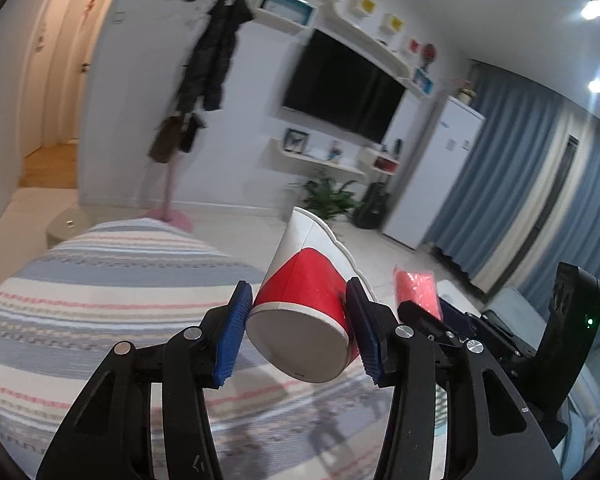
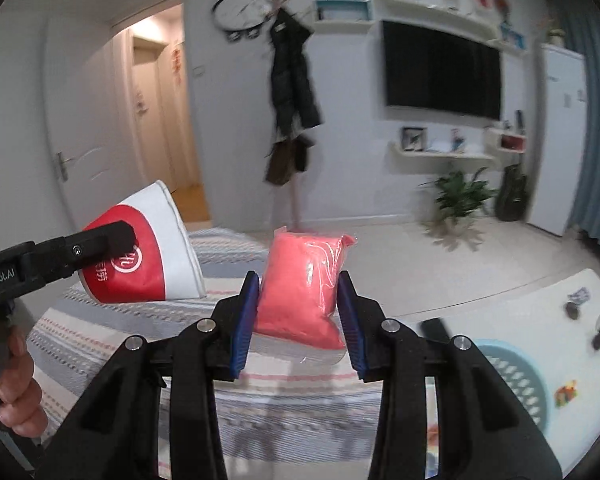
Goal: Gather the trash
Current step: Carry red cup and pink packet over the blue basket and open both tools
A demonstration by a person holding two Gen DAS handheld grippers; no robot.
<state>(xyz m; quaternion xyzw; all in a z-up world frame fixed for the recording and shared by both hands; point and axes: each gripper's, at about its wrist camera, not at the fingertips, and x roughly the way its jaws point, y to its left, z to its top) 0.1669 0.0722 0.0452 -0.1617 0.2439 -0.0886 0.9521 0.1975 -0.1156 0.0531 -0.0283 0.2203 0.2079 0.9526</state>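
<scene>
Below, striped bed [image 1: 100,280], blue basket [image 2: 516,376].

2 close wrist fisheyes, facing forward, sharing TV [image 1: 342,86] wall, striped bed [image 2: 228,258]

Showing white walls with a black television [image 2: 442,76], a coat rack [image 2: 294,92], blue curtains [image 1: 536,184], and a striped bedcover [image 1: 100,292] lying below.
</scene>
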